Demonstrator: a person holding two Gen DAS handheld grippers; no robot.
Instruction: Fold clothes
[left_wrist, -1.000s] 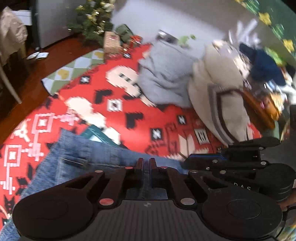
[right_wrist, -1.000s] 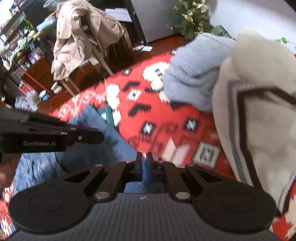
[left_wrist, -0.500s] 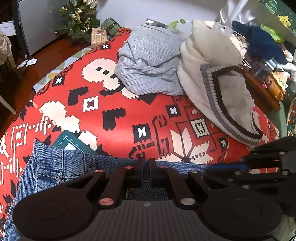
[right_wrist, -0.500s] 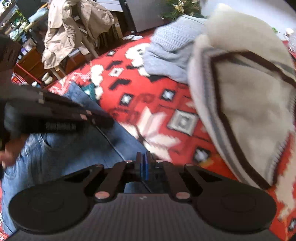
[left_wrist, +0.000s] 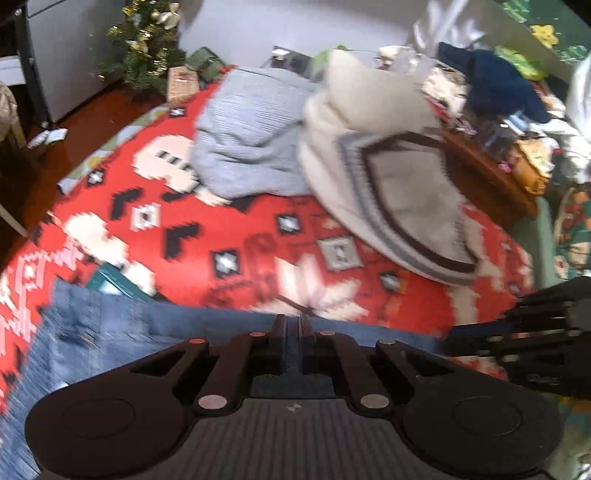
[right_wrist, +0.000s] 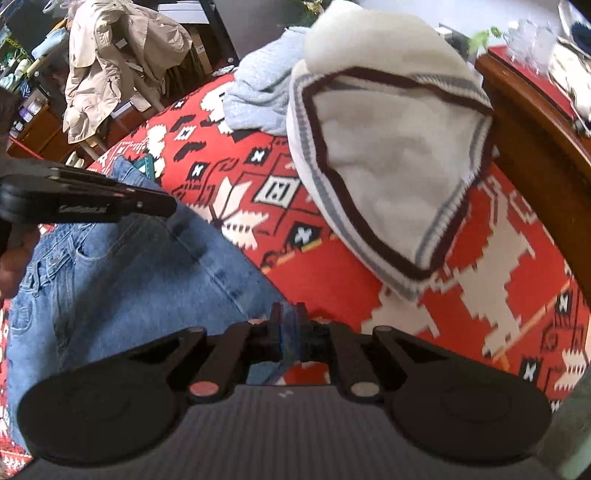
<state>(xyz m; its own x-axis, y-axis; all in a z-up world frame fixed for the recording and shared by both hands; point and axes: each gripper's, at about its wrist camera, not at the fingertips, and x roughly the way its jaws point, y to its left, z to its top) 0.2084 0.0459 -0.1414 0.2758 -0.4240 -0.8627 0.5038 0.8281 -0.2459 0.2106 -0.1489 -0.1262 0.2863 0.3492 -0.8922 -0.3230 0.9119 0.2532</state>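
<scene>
Gripping jeans (right_wrist: 122, 280) by both claws, left claw (left_wrist: 291, 325) and right claw (right_wrist: 287, 317)

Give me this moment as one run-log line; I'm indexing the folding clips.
left gripper: shut on jeans | right gripper: jaws just opening, denim edge between them | white sweater, grey sweater: unfolded on red rug

Tree: a small Christmas tree (left_wrist: 147, 44) stands far left.
Coat: a tan coat (right_wrist: 118, 55) hangs on a chair, far left.
Cover: a red patterned blanket (left_wrist: 258, 240).
</scene>
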